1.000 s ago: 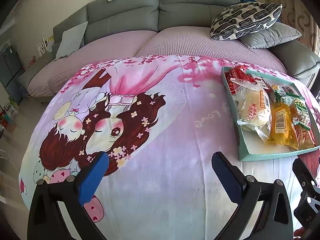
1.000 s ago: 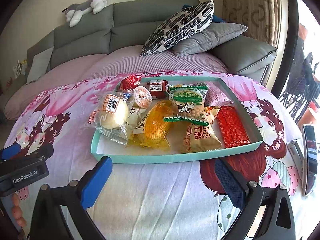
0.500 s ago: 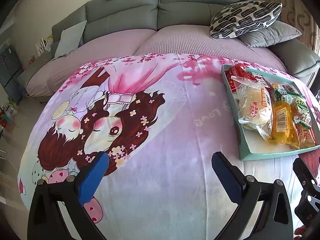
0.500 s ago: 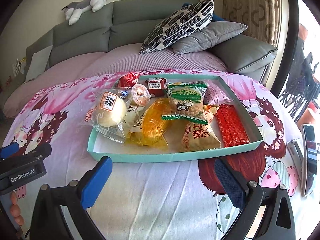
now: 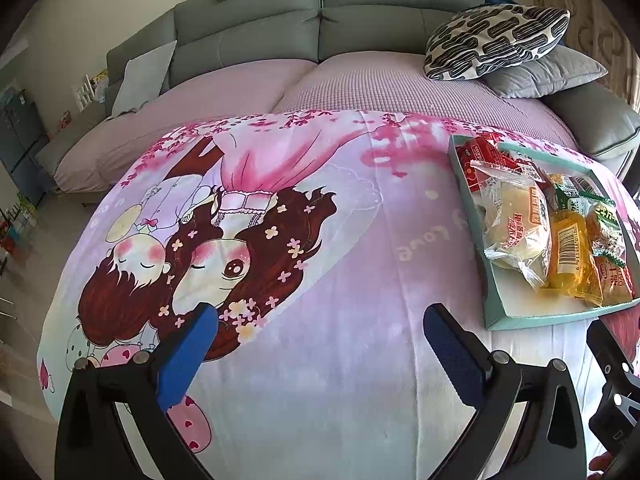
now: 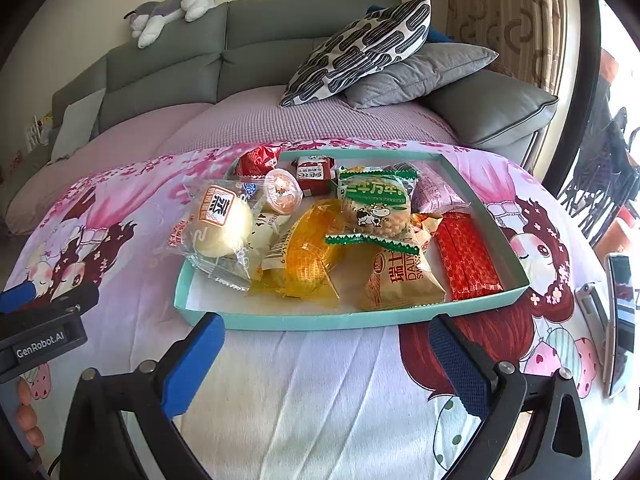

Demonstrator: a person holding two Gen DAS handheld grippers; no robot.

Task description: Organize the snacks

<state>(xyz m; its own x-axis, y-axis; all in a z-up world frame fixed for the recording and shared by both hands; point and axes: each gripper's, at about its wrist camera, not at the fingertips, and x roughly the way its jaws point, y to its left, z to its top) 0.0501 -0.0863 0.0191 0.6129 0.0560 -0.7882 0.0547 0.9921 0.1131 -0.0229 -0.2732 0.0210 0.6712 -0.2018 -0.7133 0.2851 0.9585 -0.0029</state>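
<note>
**Snack tray on the printed blanket, both grippers empty**

While the teal tray [image 6: 304,322] sits flat on the cartoon-print blanket [image 6: 312,392], its shallow cardboard-like walls hold a loose heap of crinkly plastic packets. At the tray's left edge a round pale bun in clear wrap [image 6: 222,226] overhangs the wall. Beside it lies a glossy yellow packet [image 6: 308,256], then a tan paper-look bag [image 6: 400,280] near the front wall, with a green-and-white packet [image 6: 376,204] resting on top of them. Along the right wall lies a long, flat red packet [image 6: 466,256]. Toward the far wall stand a small round jelly cup [image 6: 283,192], a dark red box-shaped packet [image 6: 314,170] and a pinkish pouch [image 6: 432,194]; a red wrapper [image 6: 256,160] sticks out over the far-left corner.

The right gripper [image 6: 326,348] hangs just short of the tray's front wall, its blue-padded fingers spread wide with nothing between them. The left gripper [image 5: 316,342] is likewise wide open and empty, over bare soft blanket well left of the tray [image 5: 496,296]; that whole left half of the blanket is open room.

Near the blanket's right edge lies a phone [image 6: 620,312]. Beyond the far edge runs a grey sofa [image 6: 256,48] with a mauve waffle-textured cover, a black-and-white patterned cushion [image 6: 360,52] leaning on a plain grey one, and a plush toy [image 6: 172,8] on the backrest.
</note>
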